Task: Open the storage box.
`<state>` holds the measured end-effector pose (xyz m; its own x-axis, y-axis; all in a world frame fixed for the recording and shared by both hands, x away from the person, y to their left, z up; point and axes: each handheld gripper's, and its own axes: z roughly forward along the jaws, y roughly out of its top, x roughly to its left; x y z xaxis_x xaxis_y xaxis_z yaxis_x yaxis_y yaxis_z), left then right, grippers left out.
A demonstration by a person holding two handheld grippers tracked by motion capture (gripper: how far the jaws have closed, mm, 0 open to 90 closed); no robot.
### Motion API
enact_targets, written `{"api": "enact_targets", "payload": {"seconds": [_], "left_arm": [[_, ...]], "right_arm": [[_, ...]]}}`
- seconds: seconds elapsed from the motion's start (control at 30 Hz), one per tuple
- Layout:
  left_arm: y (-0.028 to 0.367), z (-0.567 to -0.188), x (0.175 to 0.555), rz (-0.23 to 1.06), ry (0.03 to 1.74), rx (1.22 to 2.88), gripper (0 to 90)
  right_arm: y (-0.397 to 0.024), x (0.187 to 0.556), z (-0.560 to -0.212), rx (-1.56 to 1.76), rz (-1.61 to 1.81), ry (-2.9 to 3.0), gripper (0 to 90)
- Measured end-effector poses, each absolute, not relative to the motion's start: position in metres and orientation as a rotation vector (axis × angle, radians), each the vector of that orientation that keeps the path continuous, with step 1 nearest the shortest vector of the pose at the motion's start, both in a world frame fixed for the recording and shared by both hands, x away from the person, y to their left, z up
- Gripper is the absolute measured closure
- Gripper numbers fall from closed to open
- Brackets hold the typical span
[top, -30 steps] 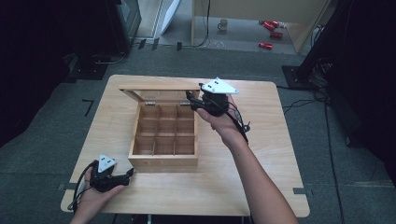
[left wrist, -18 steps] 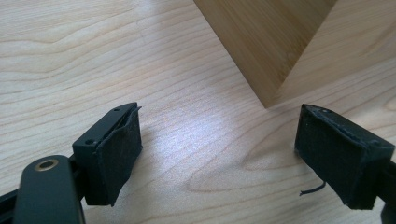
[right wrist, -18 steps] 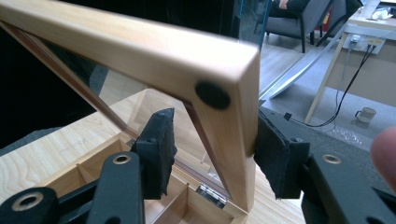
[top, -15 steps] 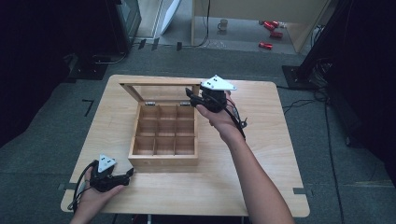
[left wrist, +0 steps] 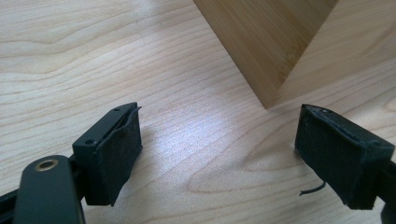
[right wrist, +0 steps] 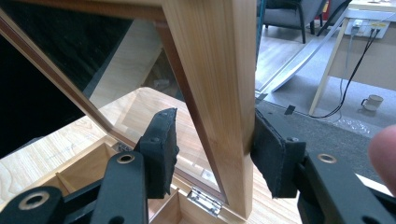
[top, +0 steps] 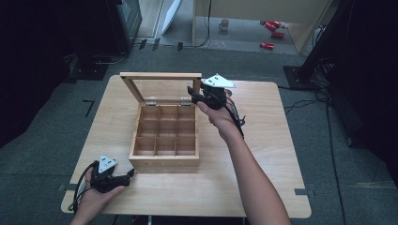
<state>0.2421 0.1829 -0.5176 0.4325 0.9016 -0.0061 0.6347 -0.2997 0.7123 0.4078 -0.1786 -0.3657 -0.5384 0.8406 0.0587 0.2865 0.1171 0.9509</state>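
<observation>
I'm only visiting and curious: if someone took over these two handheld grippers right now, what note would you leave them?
Right gripper: jaws around the right side of the lid frame, just been closing; one pad touches, the other is a little off.
Left gripper: open, resting on the table near the box's front corner.
Wooden box: mid-table, compartments look empty, lid upright.
Done: lid reached.
Left: probably grip it and swing it.

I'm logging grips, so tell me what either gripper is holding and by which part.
The right gripper straddles the open lid's side rail, one finger touching; the left gripper holds nothing.
</observation>
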Motion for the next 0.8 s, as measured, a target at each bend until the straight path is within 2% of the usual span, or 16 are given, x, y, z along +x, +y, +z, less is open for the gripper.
{"api": "enact_targets", "payload": {"seconds": [0.8], "left_arm": [[0.183, -0.518, 0.243, 0.524, 1.288, 2.037, 15.1]], "right_arm": [[-0.178, 0.447, -0.394, 1.220, 1.437, 1.862, 57.8]]}}
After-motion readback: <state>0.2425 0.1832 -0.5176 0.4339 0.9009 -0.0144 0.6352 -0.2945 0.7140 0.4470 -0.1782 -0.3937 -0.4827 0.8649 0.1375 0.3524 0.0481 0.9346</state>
